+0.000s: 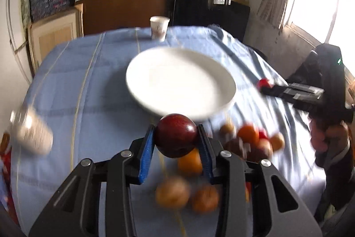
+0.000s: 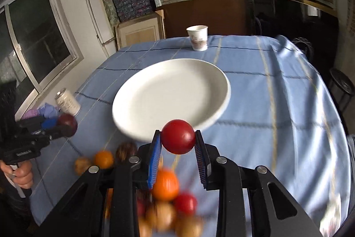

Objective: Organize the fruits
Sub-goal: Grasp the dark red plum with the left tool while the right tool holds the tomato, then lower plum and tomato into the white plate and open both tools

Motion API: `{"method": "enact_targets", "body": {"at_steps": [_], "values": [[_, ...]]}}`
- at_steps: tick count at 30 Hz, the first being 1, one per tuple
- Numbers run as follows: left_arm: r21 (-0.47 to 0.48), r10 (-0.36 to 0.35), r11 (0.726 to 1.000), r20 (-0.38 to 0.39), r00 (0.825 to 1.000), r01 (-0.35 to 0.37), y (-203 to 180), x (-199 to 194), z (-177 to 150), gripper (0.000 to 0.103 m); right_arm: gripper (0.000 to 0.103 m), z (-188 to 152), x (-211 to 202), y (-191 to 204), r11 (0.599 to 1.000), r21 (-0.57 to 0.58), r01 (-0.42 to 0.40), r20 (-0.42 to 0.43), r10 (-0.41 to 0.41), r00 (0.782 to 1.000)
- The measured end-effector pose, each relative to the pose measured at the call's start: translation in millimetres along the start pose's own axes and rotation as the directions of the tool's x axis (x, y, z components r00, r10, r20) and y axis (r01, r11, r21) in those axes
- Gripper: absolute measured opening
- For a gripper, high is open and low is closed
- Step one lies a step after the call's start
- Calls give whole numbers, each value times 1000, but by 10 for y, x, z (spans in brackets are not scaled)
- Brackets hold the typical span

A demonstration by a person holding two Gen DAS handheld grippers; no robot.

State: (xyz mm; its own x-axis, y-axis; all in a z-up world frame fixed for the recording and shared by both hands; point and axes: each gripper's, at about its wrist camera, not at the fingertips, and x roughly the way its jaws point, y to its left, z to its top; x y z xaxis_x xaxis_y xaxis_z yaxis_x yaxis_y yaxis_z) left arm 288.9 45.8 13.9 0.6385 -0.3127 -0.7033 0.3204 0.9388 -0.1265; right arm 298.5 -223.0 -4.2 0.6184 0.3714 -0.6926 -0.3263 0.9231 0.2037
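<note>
Fruit in both tongs: left gripper (image 1: 176,137) pinches a dark red apple (image 1: 176,135) across its widest girth, right gripper (image 2: 178,137) is clamped on a bright red round fruit (image 2: 178,136), each at about 6 o'clock of the empty white plate (image 2: 155,90). Both look firm, smooth-skinned, light, probably slippery and bruisable; judged best held at the equator between the blue pads (image 1: 146,153). Remaining fruit pile (image 2: 168,208) lies on the blue cloth below.
</note>
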Motion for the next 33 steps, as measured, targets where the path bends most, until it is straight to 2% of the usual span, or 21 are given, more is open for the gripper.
{"method": "enact_targets", "body": {"at_steps": [3, 6, 8, 14, 15, 16, 17, 19, 20, 21, 22, 24, 26, 29, 33], "values": [[5, 15, 1000, -37, 999, -15, -58, 375, 325, 37, 30, 193, 365, -4, 1000, 11, -8, -52, 8, 999], [-13, 19, 1000, -94, 995, -20, -49, 738, 517, 37, 30, 299, 662, -36, 999, 35, -16, -113, 20, 993], [-21, 35, 999, -123, 992, -38, -40, 914, 561, 37, 30, 335, 835, -63, 999, 50, -9, -159, 17, 987], [-27, 66, 997, -190, 980, -73, 5, 1246, 560, 38, 32, 278, 1047, -10, 1000, 31, 0, -210, 7, 978], [-27, 73, 996, -194, 978, -80, 1, 1249, 539, 38, 33, 269, 1036, 15, 1000, 21, 1, -208, 3, 978], [-30, 78, 996, -199, 977, -86, 12, 1248, 524, 43, 40, 262, 1012, 47, 1000, 8, 2, -205, -1, 979], [-34, 80, 995, -192, 978, -88, 21, 1203, 519, 47, 43, 263, 975, 55, 1000, 3, 4, -198, -3, 980], [-42, 98, 994, -145, 984, -105, 39, 993, 485, 73, 45, 258, 815, 57, 1000, -2, 0, -169, 0, 986], [-43, 111, 992, -120, 987, -116, 39, 880, 457, 79, 46, 242, 669, 64, 1000, -6, -9, -141, 8, 990], [-45, 126, 990, -94, 987, -131, 38, 750, 418, 90, 52, 211, 510, 69, 1000, -8, -13, -110, 12, 994], [-48, 141, 988, -69, 988, -144, 43, 624, 372, 95, 62, 177, 389, 72, 1000, -8, -11, -86, 10, 996], [-46, 151, 987, -18, 988, -152, 44, 343, 194, 98, 68, 32, 83, 92, 1000, -14, 3, -17, -4, 1000], [-45, 173, 984, 8, 985, -172, 50, 151, -13, 98, 70, -193, -166, 109, 1000, -22, 10, 18, -10, 1000], [-78, 195, 978, 24, 980, -193, 95, -25, -314, 98, 70, -535, -392, 134, 1000, -8, 0, 5, 0, 1000], [-126, 132, 983, 4, 991, -130, 172, -188, -744, 98, 70, -1018, -584, 232, 999, 31, -44, -10, 44, 999]]}}
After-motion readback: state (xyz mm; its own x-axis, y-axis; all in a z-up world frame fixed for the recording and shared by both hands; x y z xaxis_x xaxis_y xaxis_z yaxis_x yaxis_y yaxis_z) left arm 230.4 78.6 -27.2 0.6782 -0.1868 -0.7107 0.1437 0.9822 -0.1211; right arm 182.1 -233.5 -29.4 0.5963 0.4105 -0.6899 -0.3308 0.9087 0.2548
